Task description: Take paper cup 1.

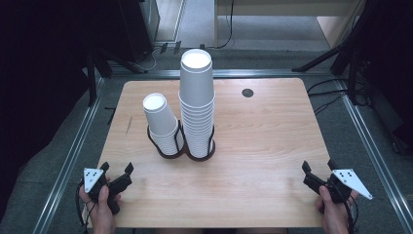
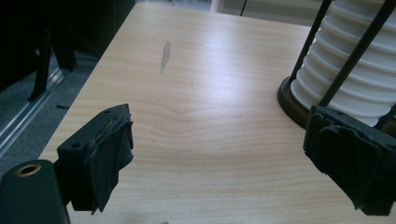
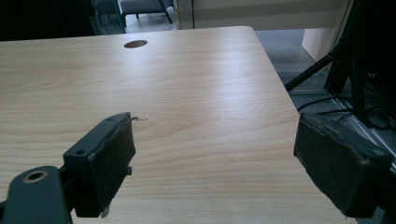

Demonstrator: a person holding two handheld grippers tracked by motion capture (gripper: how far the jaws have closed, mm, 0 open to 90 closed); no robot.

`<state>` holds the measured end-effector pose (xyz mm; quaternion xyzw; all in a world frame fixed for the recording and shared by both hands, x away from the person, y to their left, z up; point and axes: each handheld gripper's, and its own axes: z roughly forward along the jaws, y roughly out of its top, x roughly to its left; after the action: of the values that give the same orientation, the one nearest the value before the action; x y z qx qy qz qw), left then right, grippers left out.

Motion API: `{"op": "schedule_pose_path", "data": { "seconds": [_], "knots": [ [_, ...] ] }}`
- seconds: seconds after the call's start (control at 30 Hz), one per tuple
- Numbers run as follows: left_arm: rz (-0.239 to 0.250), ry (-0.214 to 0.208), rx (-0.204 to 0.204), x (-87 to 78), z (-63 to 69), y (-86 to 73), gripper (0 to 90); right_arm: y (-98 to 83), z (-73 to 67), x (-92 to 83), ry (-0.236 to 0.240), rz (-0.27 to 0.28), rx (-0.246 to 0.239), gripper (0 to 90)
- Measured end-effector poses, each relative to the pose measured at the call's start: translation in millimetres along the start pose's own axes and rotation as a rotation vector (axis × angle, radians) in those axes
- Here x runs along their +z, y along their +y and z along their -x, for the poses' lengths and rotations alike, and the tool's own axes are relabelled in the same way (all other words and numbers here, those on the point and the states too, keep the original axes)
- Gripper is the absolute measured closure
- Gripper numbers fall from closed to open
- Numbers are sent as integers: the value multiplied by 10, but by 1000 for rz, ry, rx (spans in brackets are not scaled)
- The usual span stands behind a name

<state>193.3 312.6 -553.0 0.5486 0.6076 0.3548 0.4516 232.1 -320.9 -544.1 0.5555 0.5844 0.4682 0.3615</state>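
Two stacks of white paper cups (image 1: 196, 105) in black wire holders, mid-table | left gripper (image 1: 117, 170) open, near-left corner | right gripper (image 1: 317, 169) open, near-right corner, wooden table (image 1: 263, 141)

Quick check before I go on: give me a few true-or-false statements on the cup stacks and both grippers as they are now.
1. Two cup stacks stand in a dark wire holder. True.
2. The left stack is the taller. False: the right stack is taller.
3. The left gripper holds a cup. False: its jaws are open, nothing between them.
4. The right gripper is open near the table's right front corner. True.
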Motion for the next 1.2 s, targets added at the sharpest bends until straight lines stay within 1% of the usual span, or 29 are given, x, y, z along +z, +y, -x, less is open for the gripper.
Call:
{"op": "schedule_pose_path", "data": {
  "seconds": [0.03,0.17,0.27,0.37,0.43,0.5,0.57,0.63,0.67,0.73,0.77,0.83,0.93,1.0,1.07,1.2],
  "knots": [
    [2,-1,4,7,15,1,84,1,4,0,0,1,3,125],
    [4,-37,-19,21,62,-6,83,7,19,-7,1,9,19,125],
    [12,-51,-17,14,76,-13,83,9,19,-10,0,13,20,125],
    [10,-53,-13,-2,67,-15,83,12,3,1,0,9,0,126],
    [13,-56,-19,-13,56,-11,83,12,-20,-1,2,1,-13,127],
    [13,-50,-28,-24,53,0,83,6,-41,-13,-1,-6,-26,127],
    [15,-52,-35,-35,64,15,83,7,-56,-26,0,-9,-19,127],
    [15,-58,-29,-43,86,39,83,19,-73,-30,0,-11,-14,126],
    [15,-60,-26,-46,99,51,83,30,-84,-35,7,-7,-14,126],
    [13,-58,-22,-49,123,66,83,59,-116,-49,17,-7,-35,126],
    [10,-58,-22,-47,132,69,82,71,-135,-65,21,2,-44,126],
    [3,-62,-19,-40,154,73,82,103,-176,-96,24,5,-50,126],
    [-1,-71,-19,-52,200,89,82,176,-256,-145,47,13,-40,126],
    [-6,-79,-12,-64,245,100,82,242,-313,-177,61,25,-36,126],
    [-6,-87,-11,-65,294,123,82,308,-362,-198,62,27,-33,126],
    [-12,-95,-4,-51,401,205,82,414,-407,-206,81,35,-17,126]
  ]
}}
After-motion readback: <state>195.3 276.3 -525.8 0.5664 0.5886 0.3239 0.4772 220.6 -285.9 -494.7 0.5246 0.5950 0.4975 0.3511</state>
